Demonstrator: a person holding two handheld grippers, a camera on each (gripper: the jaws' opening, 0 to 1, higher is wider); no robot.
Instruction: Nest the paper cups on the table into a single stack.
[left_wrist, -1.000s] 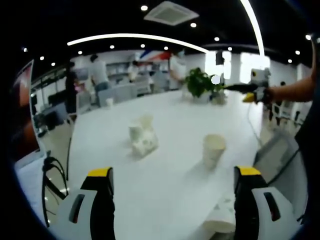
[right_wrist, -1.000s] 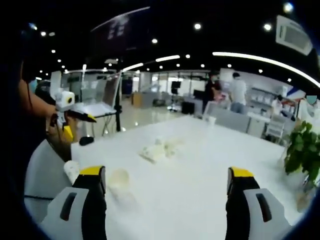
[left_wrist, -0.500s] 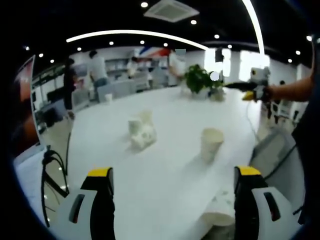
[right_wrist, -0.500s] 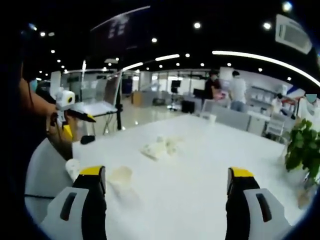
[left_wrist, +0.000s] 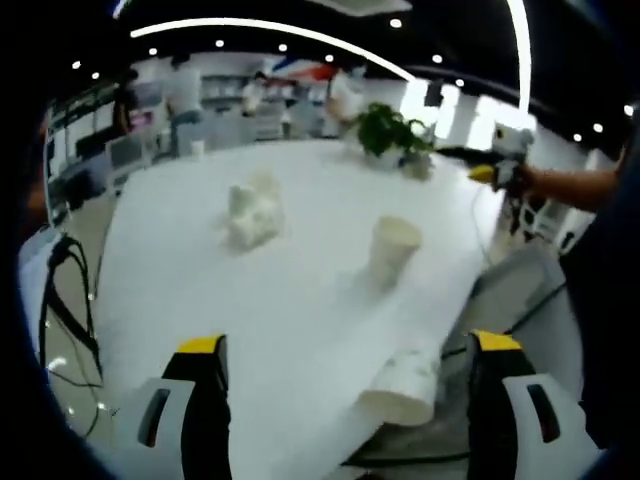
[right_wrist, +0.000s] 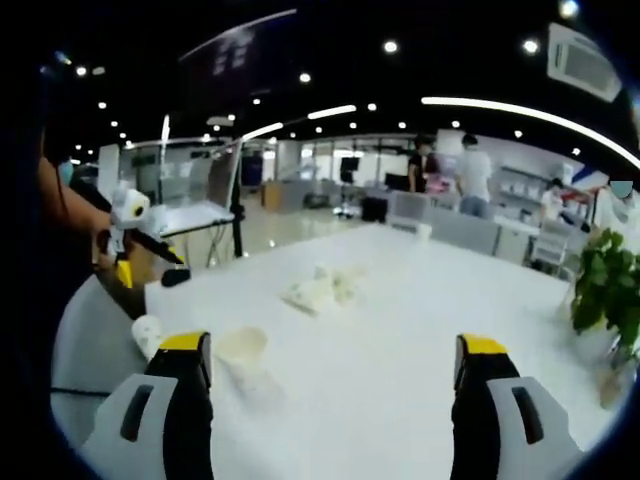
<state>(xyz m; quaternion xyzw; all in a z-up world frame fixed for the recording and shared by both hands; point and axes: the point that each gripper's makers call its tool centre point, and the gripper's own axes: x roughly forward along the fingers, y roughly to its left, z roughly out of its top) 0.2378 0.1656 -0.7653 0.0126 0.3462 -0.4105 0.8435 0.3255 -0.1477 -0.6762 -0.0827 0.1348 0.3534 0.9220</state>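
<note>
An upright paper cup (left_wrist: 392, 250) stands on the white table (left_wrist: 300, 310), ahead of my open left gripper (left_wrist: 348, 345). Another cup (left_wrist: 405, 385) lies on its side at the table's near edge, between the jaws. A cluster of cups (left_wrist: 250, 210), some tipped over, sits farther off to the left. In the right gripper view the upright cup (right_wrist: 243, 350) is beside the left jaw, the lying cup (right_wrist: 147, 335) at the table edge, the cluster (right_wrist: 322, 290) mid-table. My right gripper (right_wrist: 332, 345) is open, with nothing between its jaws.
A potted plant (left_wrist: 385, 130) stands at the far end of the table, and is the potted plant (right_wrist: 605, 295) at the right. A small white cup (right_wrist: 425, 231) sits at the far edge. A chair (right_wrist: 95, 340) is by the near corner. People stand in the office behind.
The left gripper has tipped down toward the table, so the cups sit higher and closer in its view. The right gripper view has hardly shifted. The cups stay put.
</note>
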